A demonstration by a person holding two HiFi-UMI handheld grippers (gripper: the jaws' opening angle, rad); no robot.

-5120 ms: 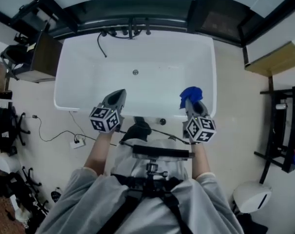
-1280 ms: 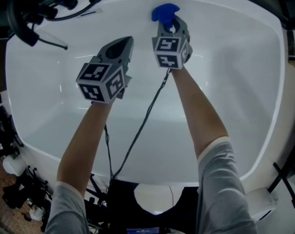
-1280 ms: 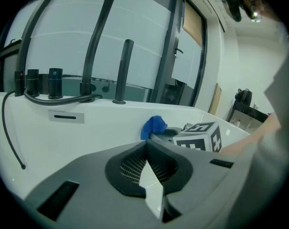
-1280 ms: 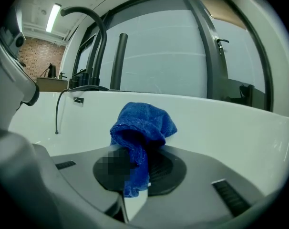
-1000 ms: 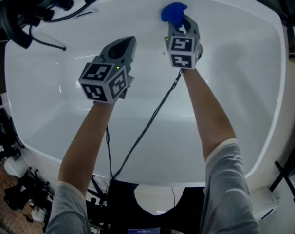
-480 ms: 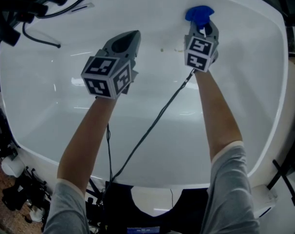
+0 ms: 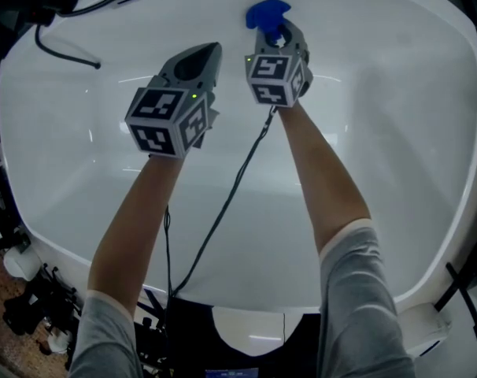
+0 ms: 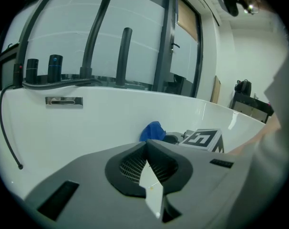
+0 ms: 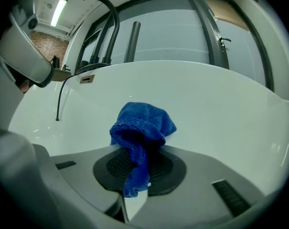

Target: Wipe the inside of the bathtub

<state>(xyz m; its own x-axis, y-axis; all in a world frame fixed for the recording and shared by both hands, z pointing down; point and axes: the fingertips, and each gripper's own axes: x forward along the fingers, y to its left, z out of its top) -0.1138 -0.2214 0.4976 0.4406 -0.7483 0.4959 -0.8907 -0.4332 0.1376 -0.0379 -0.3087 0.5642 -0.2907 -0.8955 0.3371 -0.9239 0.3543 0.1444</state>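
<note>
My right gripper (image 7: 276, 31) is shut on a blue cloth (image 7: 266, 12), which bunches out past its tips against or just off the far inner wall of the white bathtub (image 7: 380, 93). In the right gripper view the cloth (image 9: 142, 128) hangs pinched between the jaws of the right gripper (image 9: 137, 156), with the tub wall (image 9: 221, 109) behind it. My left gripper (image 7: 199, 57) hovers inside the tub to the left, shut and holding nothing. In the left gripper view, past the shut left gripper (image 8: 147, 144), I see the cloth (image 8: 151, 130) and the right gripper's marker cube (image 8: 201, 140).
A black shower hose (image 7: 65, 50) trails over the tub's far left rim. A chrome overflow plate (image 8: 63, 101) sits on the far wall below dark tap fittings (image 8: 54, 68). A black cable (image 7: 223, 211) runs from the right gripper back over the near rim. Windows stand behind the tub.
From the near rim both grippers have gone deep inside the tub. In the last second the right gripper swept the cloth right along the far wall, then back left. The left gripper barely moved.
</note>
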